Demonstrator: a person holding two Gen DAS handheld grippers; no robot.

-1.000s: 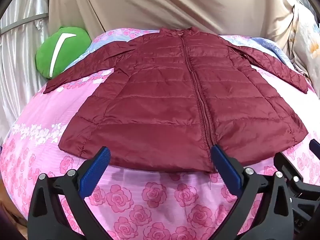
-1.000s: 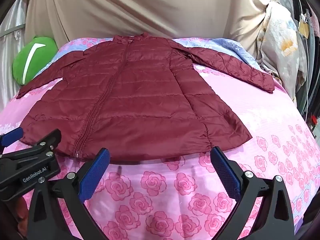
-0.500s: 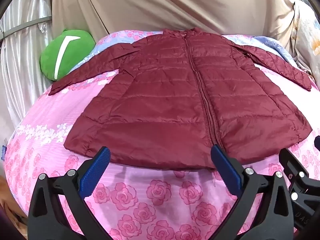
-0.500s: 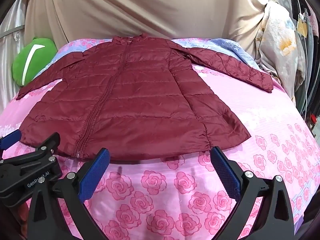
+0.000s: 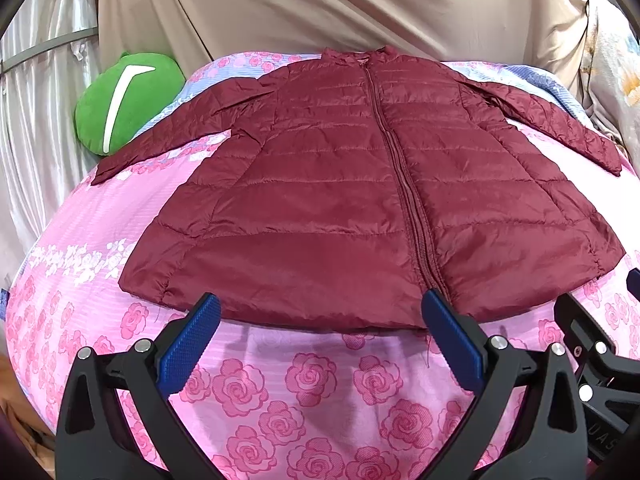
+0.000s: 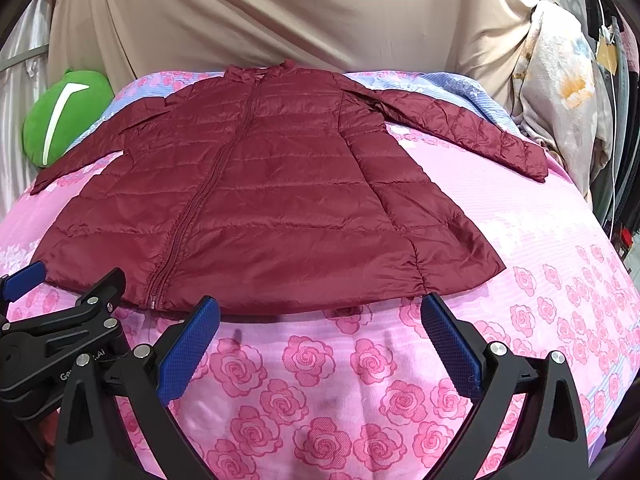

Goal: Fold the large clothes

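A dark red quilted jacket [image 5: 344, 200] lies flat and zipped on a pink rose-print bedspread [image 5: 312, 392], both sleeves spread out. It also shows in the right wrist view [image 6: 256, 208]. My left gripper [image 5: 320, 320] is open and empty, hovering just short of the jacket's hem, left of the zipper. My right gripper [image 6: 320, 320] is open and empty near the hem, right of the zipper. Each gripper shows at the edge of the other's view: the right one [image 5: 600, 360], the left one [image 6: 60, 328].
A green round cushion [image 5: 124, 100] sits at the bed's back left. A beige curtain [image 5: 340, 4] hangs behind the bed. A floral cloth [image 6: 560, 108] and cables hang at the right. The bedspread [image 6: 560, 240] drops off at the right edge.
Both views have shifted slightly: the jacket sits a little further right in the left wrist view and the left gripper a little lower in the right wrist view. Both grippers stay open.
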